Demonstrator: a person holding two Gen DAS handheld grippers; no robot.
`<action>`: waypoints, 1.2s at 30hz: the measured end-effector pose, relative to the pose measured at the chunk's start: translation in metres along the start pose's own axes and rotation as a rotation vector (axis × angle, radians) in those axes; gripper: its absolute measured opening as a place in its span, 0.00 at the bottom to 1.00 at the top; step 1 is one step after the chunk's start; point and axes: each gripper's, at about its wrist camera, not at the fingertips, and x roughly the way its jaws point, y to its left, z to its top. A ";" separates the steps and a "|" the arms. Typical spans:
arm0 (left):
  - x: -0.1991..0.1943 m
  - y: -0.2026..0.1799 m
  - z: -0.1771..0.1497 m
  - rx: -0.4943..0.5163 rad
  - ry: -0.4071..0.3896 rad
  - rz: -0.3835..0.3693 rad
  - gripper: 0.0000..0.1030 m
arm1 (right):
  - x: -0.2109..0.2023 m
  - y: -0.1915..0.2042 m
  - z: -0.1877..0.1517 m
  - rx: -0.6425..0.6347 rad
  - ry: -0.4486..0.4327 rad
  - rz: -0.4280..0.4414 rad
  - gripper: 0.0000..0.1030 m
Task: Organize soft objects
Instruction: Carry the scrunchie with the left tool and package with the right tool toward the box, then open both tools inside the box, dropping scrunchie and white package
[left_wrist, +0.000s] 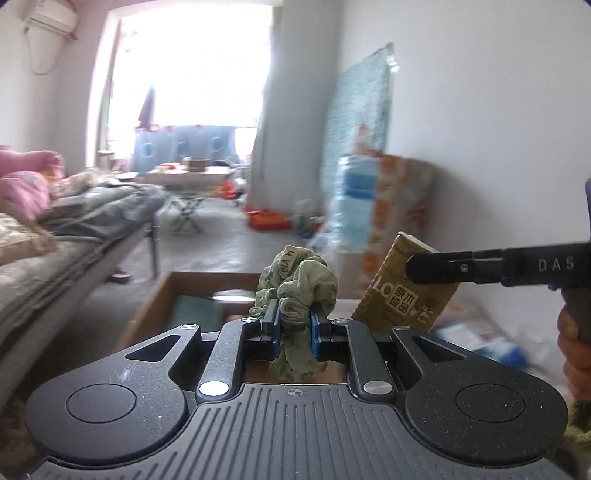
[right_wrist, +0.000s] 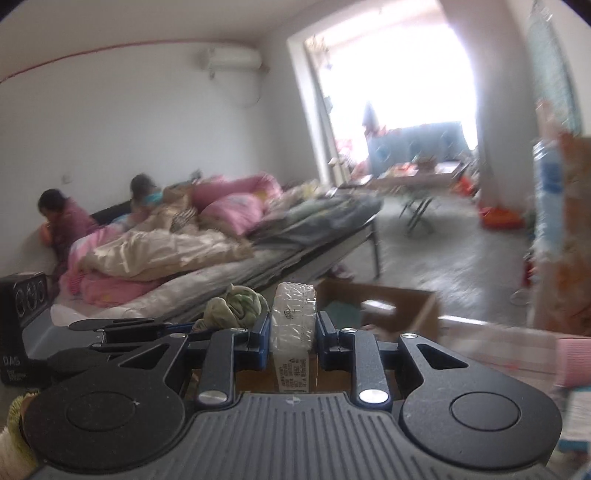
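My left gripper (left_wrist: 294, 325) is shut on a crumpled green cloth (left_wrist: 297, 284), held up in the air. The cloth also shows in the right wrist view (right_wrist: 232, 306), just left of my right gripper. My right gripper (right_wrist: 293, 328) is shut on a tissue pack (right_wrist: 293, 321), white and plastic-wrapped from this side. In the left wrist view the same pack shows its gold printed face (left_wrist: 404, 291), with the right gripper's black finger (left_wrist: 436, 267) across it. An open cardboard box (left_wrist: 173, 291) lies below and ahead of both grippers; it also shows in the right wrist view (right_wrist: 399, 295).
A bed (right_wrist: 258, 236) with pink and cream bedding runs along the left, with two people (right_wrist: 62, 221) on it. A blue water bottle (left_wrist: 354, 199) and an orange bag (left_wrist: 402, 206) stand by the right wall. A folding table (left_wrist: 188, 177) stands farther back.
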 end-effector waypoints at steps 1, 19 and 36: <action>0.008 0.008 0.002 0.000 0.011 0.025 0.13 | 0.017 0.000 0.006 0.012 0.028 0.014 0.26; 0.187 0.111 -0.029 0.126 0.499 0.311 0.14 | 0.283 -0.070 -0.009 0.342 0.625 0.052 0.26; 0.237 0.121 -0.056 0.190 0.676 0.377 0.29 | 0.363 -0.097 -0.044 0.426 0.770 0.043 0.46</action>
